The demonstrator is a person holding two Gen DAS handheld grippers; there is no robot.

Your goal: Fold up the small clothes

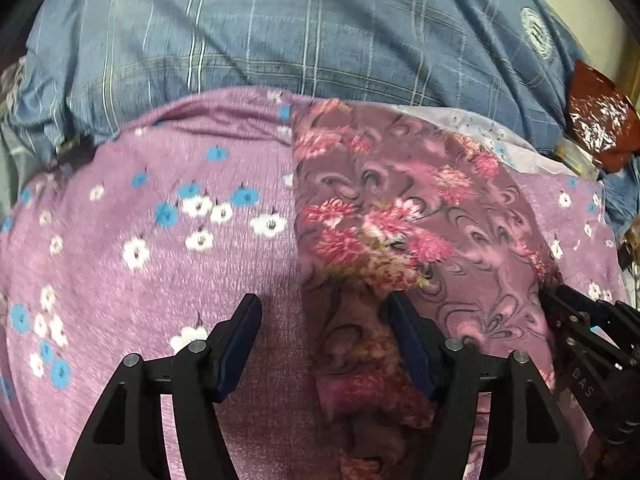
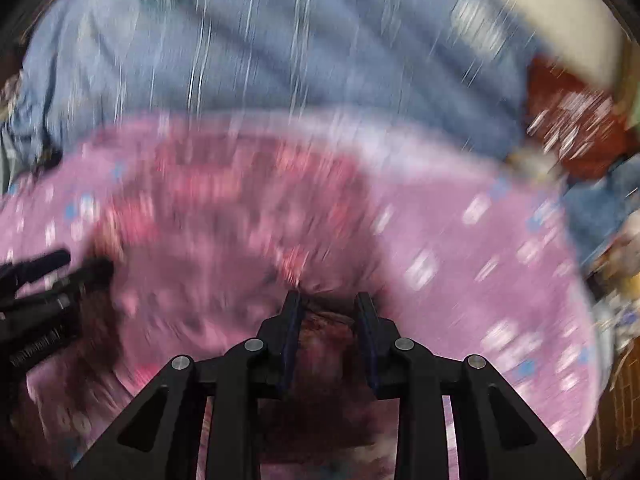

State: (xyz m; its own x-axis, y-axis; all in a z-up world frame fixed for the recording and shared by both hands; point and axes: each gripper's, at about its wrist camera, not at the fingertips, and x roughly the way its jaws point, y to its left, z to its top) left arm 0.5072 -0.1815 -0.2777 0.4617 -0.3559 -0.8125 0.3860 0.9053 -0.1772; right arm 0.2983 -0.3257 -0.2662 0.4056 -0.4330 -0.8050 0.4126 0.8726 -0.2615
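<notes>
In the left wrist view, the pink-flowered cloth [image 1: 400, 208] lies on the purple bedsheet [image 1: 160, 240], in front of the blue plaid blanket [image 1: 280, 32]; the left gripper [image 1: 324, 308] stands spread wide over the cloth's left edge, its pads pressing nothing. In the blurred right wrist view, the right gripper [image 2: 330, 300] pinches a bunched fold of that cloth [image 2: 224, 200], well in front of the blanket [image 2: 280, 60].
</notes>
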